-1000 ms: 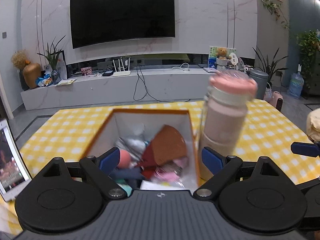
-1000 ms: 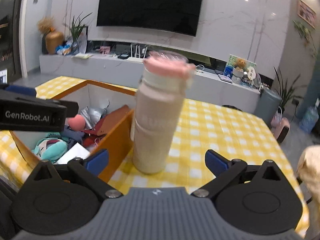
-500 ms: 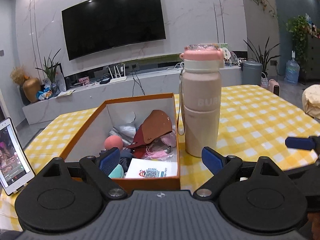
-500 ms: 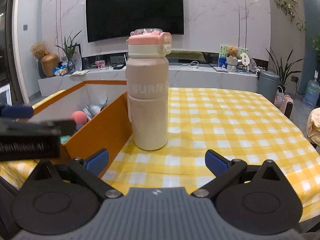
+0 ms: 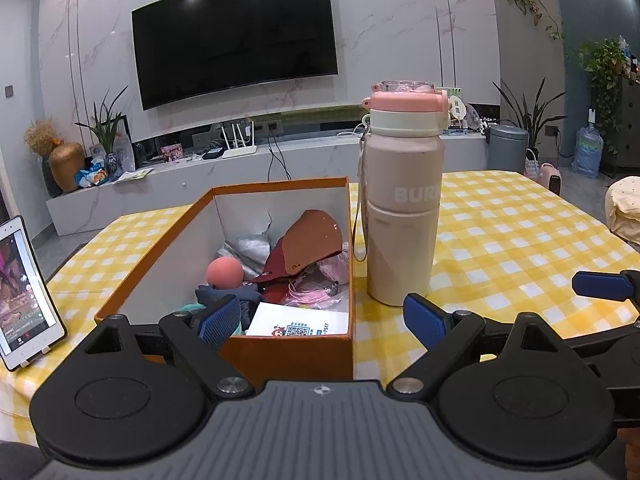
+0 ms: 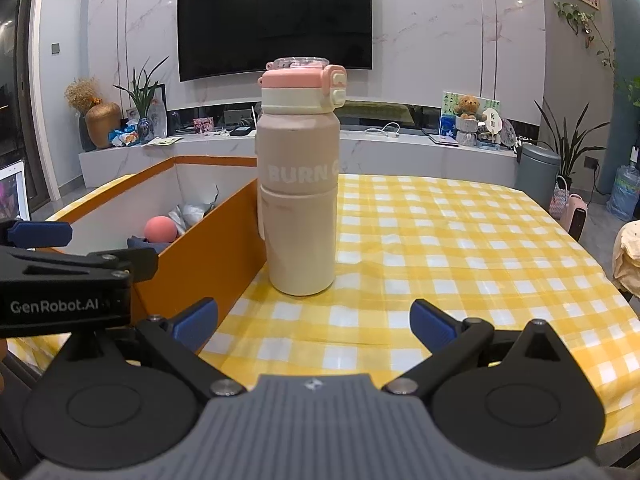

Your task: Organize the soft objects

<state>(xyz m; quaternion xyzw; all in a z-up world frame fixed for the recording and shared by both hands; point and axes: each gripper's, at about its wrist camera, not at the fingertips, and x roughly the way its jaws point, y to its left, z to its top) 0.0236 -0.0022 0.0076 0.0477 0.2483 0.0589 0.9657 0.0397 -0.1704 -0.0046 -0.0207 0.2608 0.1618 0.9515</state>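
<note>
- Sitting just ahead of the left gripper, the orange box is holding soft things (pink ball, brown pouch).
- Both grippers, right gripper included, are gaping wide, gripping nothing.

Bottle upright at 12 o'clock ahead of right gripper, tight against orange box wall at 10. Open desk from 1 to 3. Left gripper blocks 9.

Orange box, beige bottle (pink lid), yellow-white checked tablecloth, coral ball
</note>
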